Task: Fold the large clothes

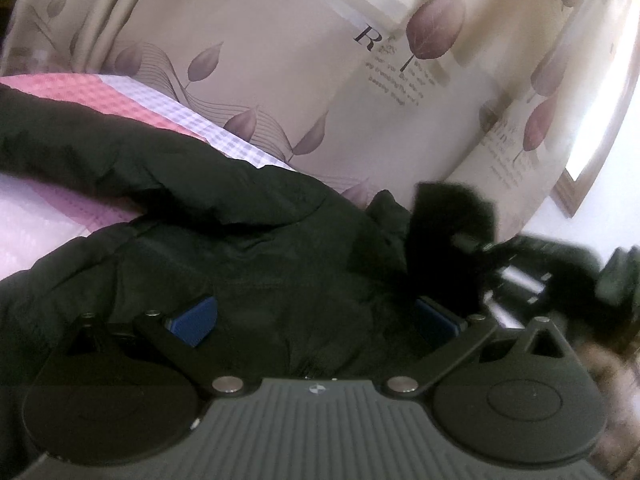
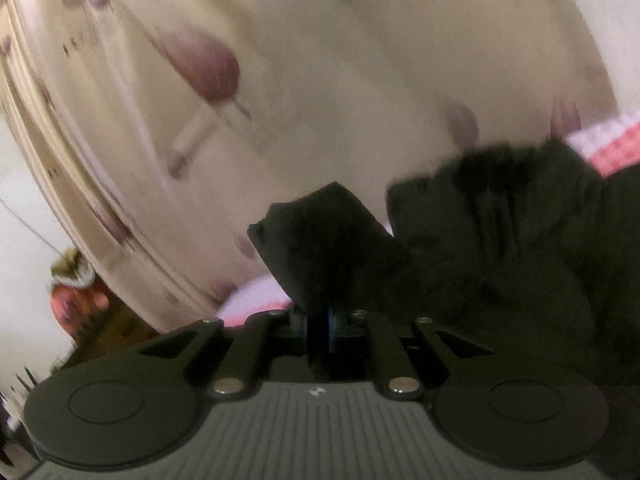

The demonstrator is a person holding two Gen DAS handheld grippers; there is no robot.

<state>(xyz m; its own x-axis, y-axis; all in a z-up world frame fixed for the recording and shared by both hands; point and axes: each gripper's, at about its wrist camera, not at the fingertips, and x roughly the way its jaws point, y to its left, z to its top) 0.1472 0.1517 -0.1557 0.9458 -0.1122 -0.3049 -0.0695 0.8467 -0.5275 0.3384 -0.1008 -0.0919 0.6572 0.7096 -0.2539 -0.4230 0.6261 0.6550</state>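
A large dark green padded jacket (image 1: 200, 208) with a black fur trim (image 1: 448, 220) lies on a pink and white checked bed cover (image 1: 132, 96). My left gripper (image 1: 316, 320) is open, its blue pads (image 1: 196, 320) wide apart with jacket fabric bulging between them. In the right wrist view my right gripper (image 2: 320, 324) is shut on a fold of the jacket (image 2: 320, 236), which stands up from the closed jaws. The rest of the jacket (image 2: 520, 260) spreads to the right. The right wrist view is blurred.
A cream curtain with purple leaf prints (image 1: 360, 80) hangs right behind the bed and fills the upper part of both views (image 2: 280, 80). A wooden framed edge (image 1: 576, 184) shows at the right. A red and white object (image 2: 76, 292) sits low at the left.
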